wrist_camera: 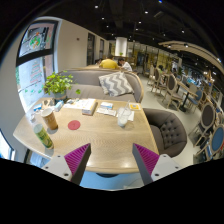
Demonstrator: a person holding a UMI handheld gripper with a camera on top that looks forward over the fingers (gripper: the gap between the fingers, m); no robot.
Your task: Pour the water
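Note:
My gripper (111, 160) is open and hangs above the near edge of a light wooden table (100, 140), with nothing between its fingers (76, 158). At the table's left side stands a brown cup (50, 121) with a pale rim. A green bottle (42, 136) stands just in front of that cup. Ahead of the left finger a round red coaster (74, 125) lies flat on the tabletop. Both the cup and the bottle are well beyond and to the left of my fingers.
A potted green plant (58, 84) stands at the table's far left. A book or papers (87, 106) and a white object (124, 116) lie toward the far end. A grey sofa with a striped cushion (115, 84) is behind; a grey chair (167, 130) stands at the right.

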